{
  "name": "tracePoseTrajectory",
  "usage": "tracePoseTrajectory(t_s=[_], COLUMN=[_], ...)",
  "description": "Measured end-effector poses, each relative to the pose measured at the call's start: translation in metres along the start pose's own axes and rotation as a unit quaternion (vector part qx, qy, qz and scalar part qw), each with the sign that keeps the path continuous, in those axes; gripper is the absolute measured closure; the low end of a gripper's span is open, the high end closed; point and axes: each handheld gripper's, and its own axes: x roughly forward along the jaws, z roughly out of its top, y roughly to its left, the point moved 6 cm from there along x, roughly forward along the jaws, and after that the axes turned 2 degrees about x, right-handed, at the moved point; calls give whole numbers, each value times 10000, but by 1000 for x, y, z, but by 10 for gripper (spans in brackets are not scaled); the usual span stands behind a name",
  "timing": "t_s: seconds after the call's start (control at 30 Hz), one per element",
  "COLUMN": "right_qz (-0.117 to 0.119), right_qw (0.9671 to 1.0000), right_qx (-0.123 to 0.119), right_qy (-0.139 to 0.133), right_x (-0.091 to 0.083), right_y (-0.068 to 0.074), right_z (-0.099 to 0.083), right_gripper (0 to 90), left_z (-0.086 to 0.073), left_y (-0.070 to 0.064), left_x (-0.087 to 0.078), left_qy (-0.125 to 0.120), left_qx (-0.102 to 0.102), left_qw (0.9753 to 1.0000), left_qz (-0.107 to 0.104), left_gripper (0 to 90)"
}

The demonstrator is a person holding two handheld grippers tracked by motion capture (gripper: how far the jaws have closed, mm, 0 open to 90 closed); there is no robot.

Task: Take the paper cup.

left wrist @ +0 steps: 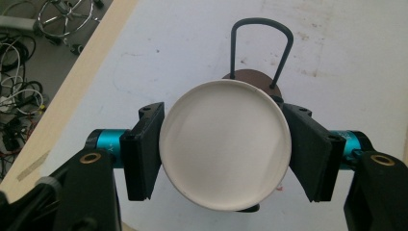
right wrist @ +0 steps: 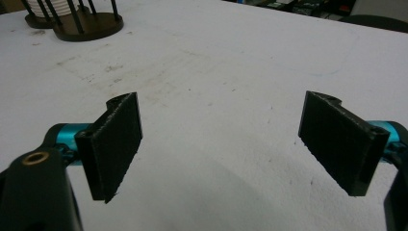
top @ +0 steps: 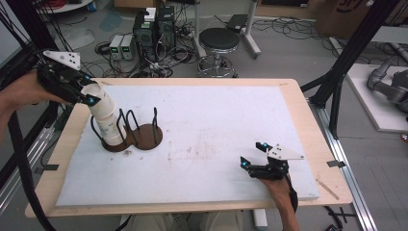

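From my remote station I see the left hand-held gripper (top: 91,94) clamped on the top of a stack of white cups (top: 107,115), its jaws pressed against either side of the uppermost cup (left wrist: 225,144). The stack stands in the left ring of a dark wire holder (top: 139,137) at the left of the desk (top: 202,144), its long axis leaning up and to the left towards the gripper. In the left gripper view the cup's round end faces me and hides the cups below and most of the holder's base; I cannot tell how many cups are stacked. The right hand-held gripper (top: 253,154) rests on the desk near its front edge, well apart from the holder, jaws wide apart on nothing; the person's hand (top: 272,185) covers its rear
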Motion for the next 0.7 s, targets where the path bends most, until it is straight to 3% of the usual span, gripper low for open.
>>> tracePoseTrajectory(t_s=[0.33, 0.5, 0.7], right_qz=[-1, -2, 1], right_qw=[10000, 10000, 10000], right_qx=[-5, 0, 10], right_qy=[-7, -4, -4], right_x=[0, 0, 0], right_y=[0, 0, 0], right_z=[0, 0, 0], right_gripper=[157, 157, 157], left_z=[3, 7, 15], left_y=[-4, -14, -34], left_x=[-3, -4, 2], left_qy=[-31, -208, -610], left_qx=[-34, -78, -84], left_qw=[10000, 9997, 9979], left_qz=[7, -91, -215], left_gripper=[349, 351, 353])
